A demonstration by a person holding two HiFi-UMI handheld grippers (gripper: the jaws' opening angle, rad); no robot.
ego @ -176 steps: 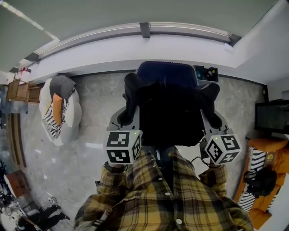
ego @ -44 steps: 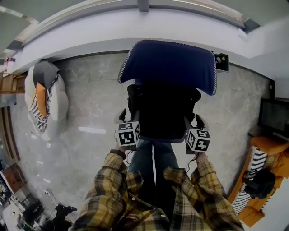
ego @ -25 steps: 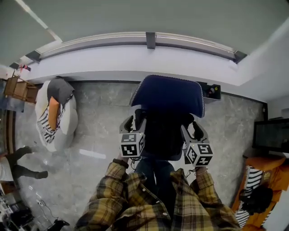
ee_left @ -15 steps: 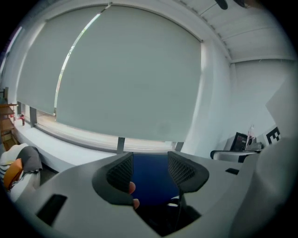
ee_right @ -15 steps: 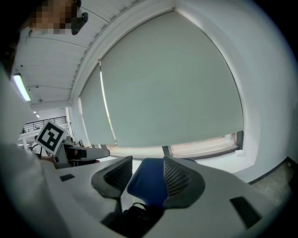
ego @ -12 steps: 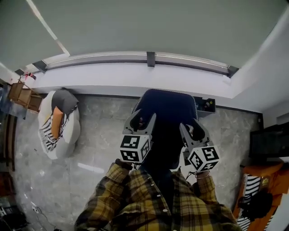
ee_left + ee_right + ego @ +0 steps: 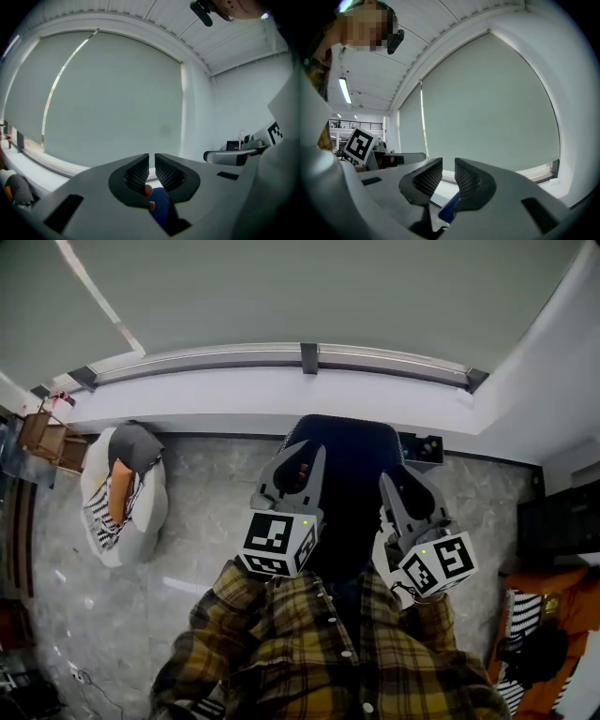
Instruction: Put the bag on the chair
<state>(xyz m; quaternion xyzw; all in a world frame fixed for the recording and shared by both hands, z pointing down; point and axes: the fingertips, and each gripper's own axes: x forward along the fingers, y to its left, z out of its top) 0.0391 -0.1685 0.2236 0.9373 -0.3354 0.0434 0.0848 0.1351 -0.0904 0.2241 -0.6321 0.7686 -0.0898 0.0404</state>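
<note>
The black bag (image 7: 347,517) rests on the seat of the blue-backed chair (image 7: 342,432), straight ahead of the person in the head view. Both grippers are lifted in front of it and point level, clear of the bag. The jaws of my left gripper (image 7: 302,454) (image 7: 152,159) have just been closing and stand a thin slit apart with nothing between them. My right gripper (image 7: 398,482) (image 7: 448,164) has also been closing; a narrow gap remains and it holds nothing. A bit of the blue chair back (image 7: 159,208) (image 7: 449,211) shows below each pair of jaws.
A white beanbag (image 7: 122,493) with clothes on it lies on the marble floor (image 7: 206,521) to the left. A small black box (image 7: 427,448) sits behind the chair by the wall. An orange shelf (image 7: 539,615) and a dark screen (image 7: 562,531) stand at the right.
Both grippers rose from beside the bag to in front of the chair back and tipped up to level. Their jaws went from wide apart to nearly together. The bag stayed on the seat.
</note>
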